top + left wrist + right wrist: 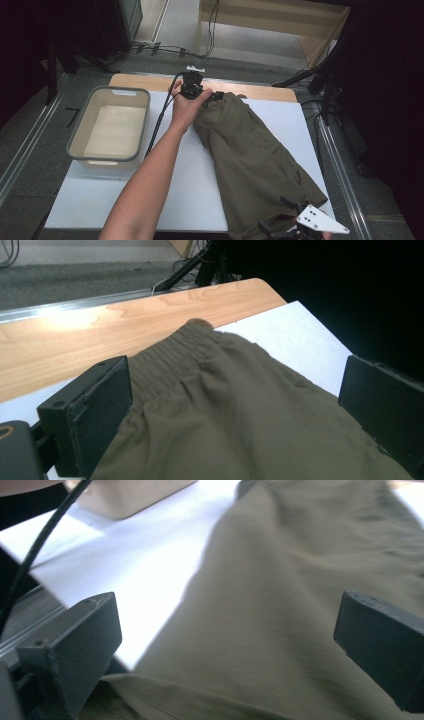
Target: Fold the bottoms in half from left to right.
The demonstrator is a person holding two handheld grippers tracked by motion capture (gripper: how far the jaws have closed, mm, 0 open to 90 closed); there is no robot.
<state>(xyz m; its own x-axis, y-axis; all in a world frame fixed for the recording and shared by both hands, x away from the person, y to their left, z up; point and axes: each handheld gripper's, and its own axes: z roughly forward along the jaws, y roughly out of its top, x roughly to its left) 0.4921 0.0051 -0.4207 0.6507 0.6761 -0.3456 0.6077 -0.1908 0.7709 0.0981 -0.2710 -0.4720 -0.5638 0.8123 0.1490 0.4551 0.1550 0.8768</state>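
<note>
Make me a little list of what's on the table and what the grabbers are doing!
cloth: olive shorts laid flat on the white sheet, waistband at the far end
tub: grey tub, left of the shorts
left gripper: at the waistband, jaws open
right gripper: at the near end of the shorts, jaws open
held: nothing

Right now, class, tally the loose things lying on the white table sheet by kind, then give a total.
Olive-green shorts: 1
Beige plastic tub: 1
Total: 2
</note>
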